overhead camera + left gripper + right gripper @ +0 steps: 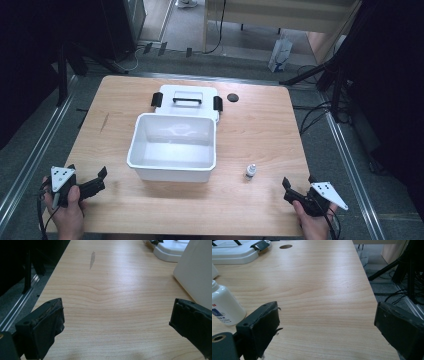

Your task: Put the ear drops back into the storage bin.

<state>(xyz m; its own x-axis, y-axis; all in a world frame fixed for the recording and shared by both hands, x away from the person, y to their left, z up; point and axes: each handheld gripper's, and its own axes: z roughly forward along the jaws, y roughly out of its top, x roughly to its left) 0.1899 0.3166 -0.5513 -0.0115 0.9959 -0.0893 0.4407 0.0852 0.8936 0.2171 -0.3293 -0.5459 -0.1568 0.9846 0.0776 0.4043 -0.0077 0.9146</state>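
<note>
An open white plastic box (172, 147) stands in the middle of the wooden table (260, 130), and its side wall (197, 272) shows in the left gripper view. The box's white lid (187, 99), with a black handle and black clips, lies flat just behind it. A small white bottle (250, 171) stands upright to the right of the box, and it appears as the bottle (224, 306) at the left in the right gripper view. My left gripper (95, 181) rests open at the front left. My right gripper (295, 187) sits open at the front right, apart from the bottle.
A small dark round hole (232, 97) sits in the tabletop right of the lid. The table's right edge (372, 297) runs close to my right gripper, with cables and stand legs on the floor beyond. A metal rail (17, 307) lies left of the table.
</note>
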